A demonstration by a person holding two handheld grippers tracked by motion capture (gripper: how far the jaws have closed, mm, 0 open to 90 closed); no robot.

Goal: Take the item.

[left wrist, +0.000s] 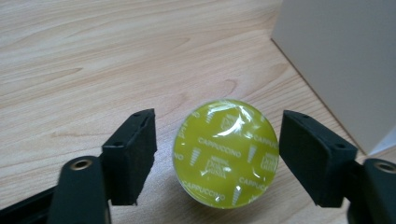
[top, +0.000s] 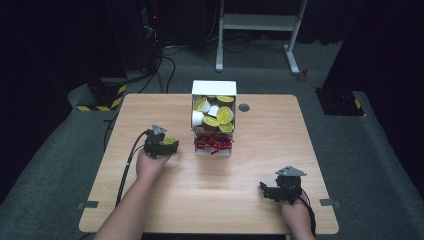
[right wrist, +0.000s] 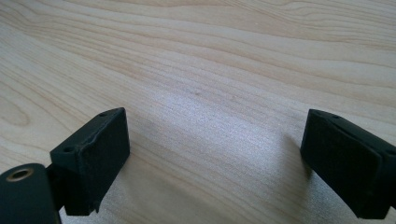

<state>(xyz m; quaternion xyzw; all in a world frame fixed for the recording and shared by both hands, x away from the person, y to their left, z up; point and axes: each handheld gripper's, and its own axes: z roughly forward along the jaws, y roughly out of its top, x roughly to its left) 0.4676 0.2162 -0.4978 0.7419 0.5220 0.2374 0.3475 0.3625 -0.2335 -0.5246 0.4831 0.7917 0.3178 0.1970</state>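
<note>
A yellow-green cappuccino capsule [left wrist: 226,151] with a foil lid sits on the wooden table [top: 210,185], left of the white box [top: 214,88]. My left gripper [left wrist: 217,140] is open around it. Its left jaw stands a small gap away from the capsule and its right jaw is almost at the capsule's rim. In the high view the capsule [top: 170,140] lies at the tip of the left gripper [top: 167,144]. My right gripper [top: 263,189] rests near the table's front right, open, with bare wood between its jaws [right wrist: 215,149].
The white box holds several yellow-lidded and white capsules [top: 215,114]. A heap of red pieces [top: 213,144] lies in its front section. The box's white wall [left wrist: 336,60] stands close to the right of the left gripper. A round grommet [top: 244,107] is set in the tabletop behind.
</note>
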